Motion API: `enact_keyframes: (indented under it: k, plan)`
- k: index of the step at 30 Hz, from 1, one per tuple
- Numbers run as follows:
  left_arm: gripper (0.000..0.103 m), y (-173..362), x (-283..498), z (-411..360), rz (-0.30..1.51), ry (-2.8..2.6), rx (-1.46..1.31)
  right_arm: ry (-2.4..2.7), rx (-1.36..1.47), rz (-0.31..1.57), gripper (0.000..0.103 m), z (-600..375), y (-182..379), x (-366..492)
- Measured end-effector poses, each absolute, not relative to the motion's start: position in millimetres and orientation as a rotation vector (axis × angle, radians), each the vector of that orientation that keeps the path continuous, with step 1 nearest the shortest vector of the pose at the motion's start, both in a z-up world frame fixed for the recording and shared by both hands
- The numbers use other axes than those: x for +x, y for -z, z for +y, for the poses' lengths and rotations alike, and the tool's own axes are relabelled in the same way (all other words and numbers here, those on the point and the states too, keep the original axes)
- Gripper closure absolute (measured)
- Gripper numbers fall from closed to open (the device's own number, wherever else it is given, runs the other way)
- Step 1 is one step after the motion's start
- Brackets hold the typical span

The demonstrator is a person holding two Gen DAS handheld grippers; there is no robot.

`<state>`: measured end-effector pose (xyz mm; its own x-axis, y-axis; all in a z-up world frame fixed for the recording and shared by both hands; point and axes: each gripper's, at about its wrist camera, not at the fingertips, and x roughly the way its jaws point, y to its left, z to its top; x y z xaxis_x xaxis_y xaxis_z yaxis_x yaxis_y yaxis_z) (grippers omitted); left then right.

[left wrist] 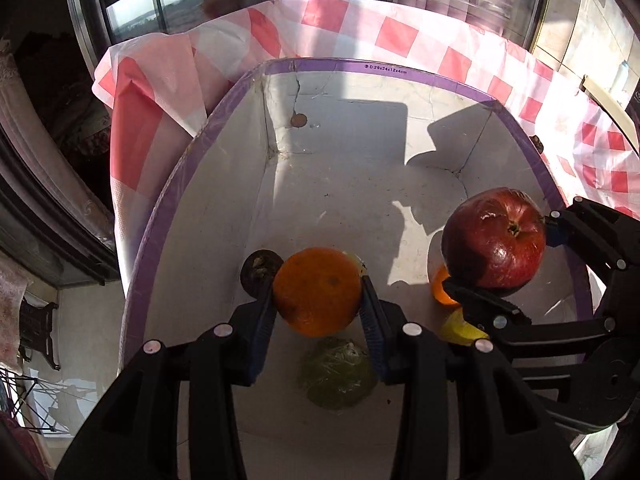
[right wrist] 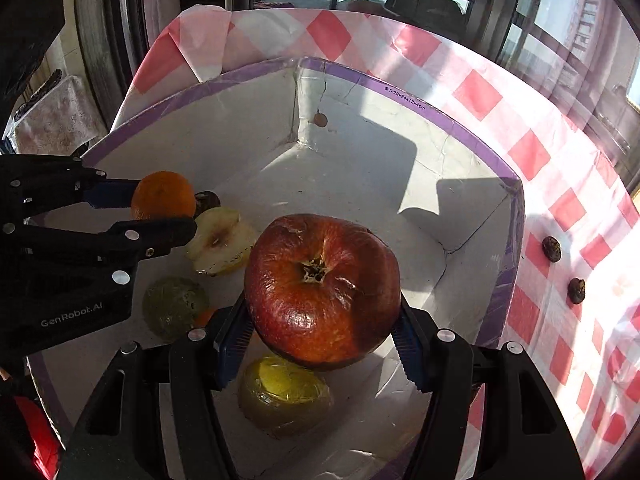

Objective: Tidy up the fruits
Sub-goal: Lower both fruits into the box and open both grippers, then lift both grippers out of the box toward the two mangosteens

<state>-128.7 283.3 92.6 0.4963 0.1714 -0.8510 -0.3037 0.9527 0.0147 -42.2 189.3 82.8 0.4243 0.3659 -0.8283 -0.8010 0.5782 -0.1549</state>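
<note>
My left gripper (left wrist: 318, 280) is shut on an orange (left wrist: 318, 300) and holds it above the floor of a white box with a purple rim (left wrist: 400, 70). My right gripper (right wrist: 322, 312) is shut on a large red apple (right wrist: 322, 280) over the same box (right wrist: 400, 92). Each gripper also shows in the other's view: the right gripper (left wrist: 502, 252) with the apple (left wrist: 494, 236) at the right, the left gripper (right wrist: 164, 208) with the orange (right wrist: 163, 194) at the left.
On the box floor lie a wrapped green fruit (right wrist: 174, 306), a cut pale fruit half (right wrist: 222, 240), a wrapped yellow-green fruit (right wrist: 286, 394) and a small dark fruit (left wrist: 260, 268). Two dark fruits (right wrist: 551, 249) lie on the red-checked tablecloth (right wrist: 532, 156) to the right.
</note>
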Motion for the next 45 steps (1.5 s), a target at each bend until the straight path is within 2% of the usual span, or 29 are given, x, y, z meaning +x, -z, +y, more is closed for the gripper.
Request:
enact_keyframes:
  k: [13, 18, 21, 26, 28, 31, 36, 38, 42, 44, 45]
  plan:
    - [0.061, -89, -129, 280, 1.043, -0.257, -0.138, -0.771, -0.711, 0.847, 0.04, 201, -74, -45]
    - [0.06, -91, -129, 282, 1.041, -0.264, -0.143, -0.796, -0.658, 0.861, 0.035, 199, -78, -41]
    - [0.052, -92, -131, 283, 1.029, -0.268, -0.152, -0.802, -0.635, 0.861, 0.035, 197, -80, -39]
    - [0.047, -91, -134, 285, 1.032, -0.277, -0.174, -0.823, -0.588, 0.843, 0.034, 193, -84, -39]
    - [0.037, -93, -136, 287, 1.024, -0.285, -0.2, -0.831, -0.565, 0.835, 0.034, 190, -86, -40]
    - [0.028, -94, -136, 290, 1.014, -0.3, -0.219, -0.85, -0.517, 0.817, 0.034, 183, -89, -40]
    - [0.027, -94, -133, 292, 1.022, -0.34, -0.219, -0.887, -0.422, 0.771, 0.027, 170, -94, -42]
    - [0.022, -99, -134, 289, 1.007, -0.418, -0.19, -0.901, -0.365, 0.725, 0.027, 159, -100, -47]
    - [0.02, -130, -141, 261, 0.827, -0.402, -0.192, -0.892, -0.197, 0.53, 0.022, 111, -125, -58]
    - [0.011, -151, -145, 237, 0.685, -0.388, -0.156, -0.869, -0.105, 0.489, 0.017, 81, -135, -53]
    - [0.002, -162, -148, 221, 0.604, -0.386, -0.131, -0.863, -0.05, 0.475, 0.015, 62, -139, -49]
